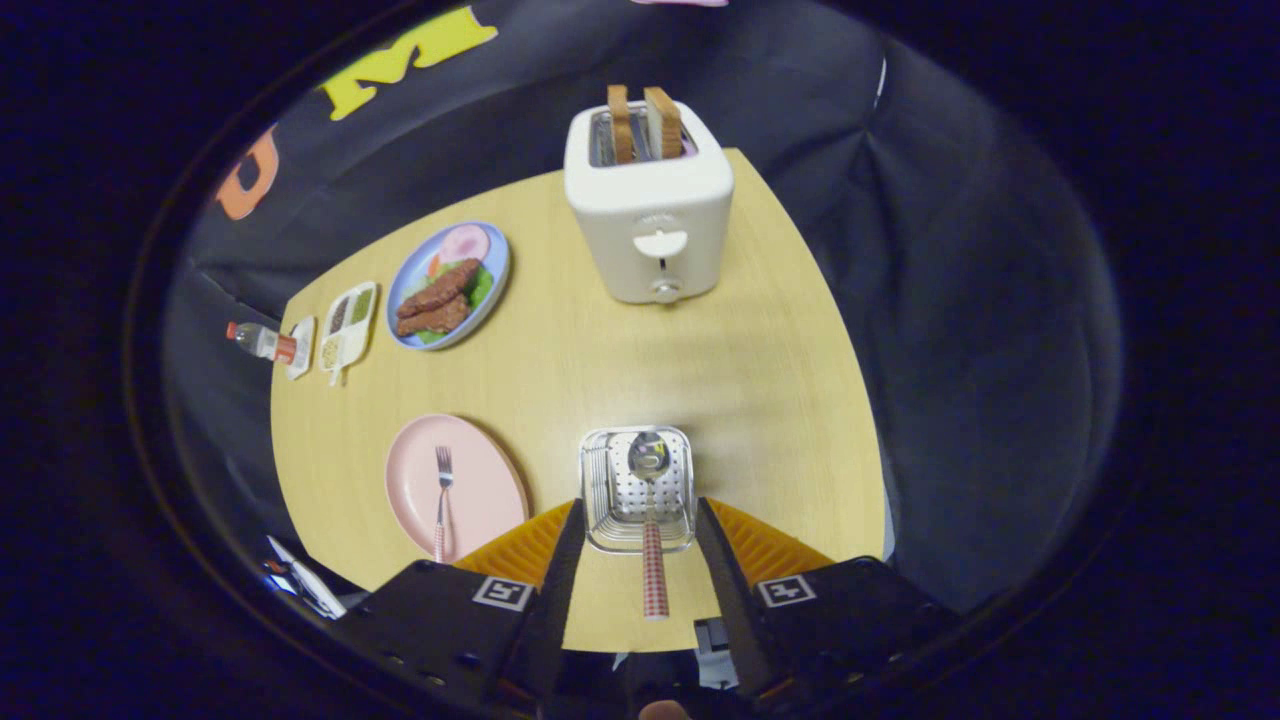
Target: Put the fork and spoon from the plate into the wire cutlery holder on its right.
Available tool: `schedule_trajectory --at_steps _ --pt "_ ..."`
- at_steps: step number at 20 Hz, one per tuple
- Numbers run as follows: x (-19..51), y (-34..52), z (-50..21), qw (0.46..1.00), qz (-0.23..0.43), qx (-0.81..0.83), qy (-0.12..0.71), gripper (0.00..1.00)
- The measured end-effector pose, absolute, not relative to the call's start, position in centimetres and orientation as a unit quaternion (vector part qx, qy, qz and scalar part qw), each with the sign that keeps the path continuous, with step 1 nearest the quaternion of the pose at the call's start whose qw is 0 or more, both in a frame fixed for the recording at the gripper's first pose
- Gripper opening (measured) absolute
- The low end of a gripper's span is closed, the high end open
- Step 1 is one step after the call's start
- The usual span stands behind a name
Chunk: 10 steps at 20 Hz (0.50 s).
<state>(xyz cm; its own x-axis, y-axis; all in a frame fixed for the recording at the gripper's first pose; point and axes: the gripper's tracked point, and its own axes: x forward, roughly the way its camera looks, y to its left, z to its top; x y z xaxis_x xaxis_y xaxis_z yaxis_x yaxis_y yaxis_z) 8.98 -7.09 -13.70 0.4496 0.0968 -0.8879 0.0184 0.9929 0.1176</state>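
In the gripper view, the gripper [640, 560] hangs open above the wire cutlery holder [638, 490], gripping nothing; the spoon [650, 520] already stands in it, bowl down. That looks like half the job: the fork [442, 495] lies on the pink plate [490, 500] to its left. A toaster [648, 205] and food plate [448, 285] stand well beyond, on the tabletop [780, 400], out of the way.

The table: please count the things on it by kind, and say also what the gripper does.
Plates: 2, pink plate and blue plate with food.
Cutlery: 2, fork on the pink plate, spoon in the wire holder.
Holders: 1.
Toasters: 1.
Divided dishes: 1.
Bottles: 1.
Total: 8.
The gripper is open, its fingers either side of the spoon's handle.
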Motion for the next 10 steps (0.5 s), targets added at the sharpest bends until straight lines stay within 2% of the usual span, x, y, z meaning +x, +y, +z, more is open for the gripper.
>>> schedule_trajectory --at_steps 1,2,6,10 --pt "9.3 -6.3 -12.6 0.868 0.036 0.046 0.493 0.74" --pt "9.3 -5.5 -11.7 0.885 0.046 0.033 0.462 0.87" --pt "7.7 -0.7 -8.7 0.935 0.077 -0.014 0.345 0.97" --pt "4.0 5.4 -10.3 0.951 0.095 -0.013 0.293 0.97"
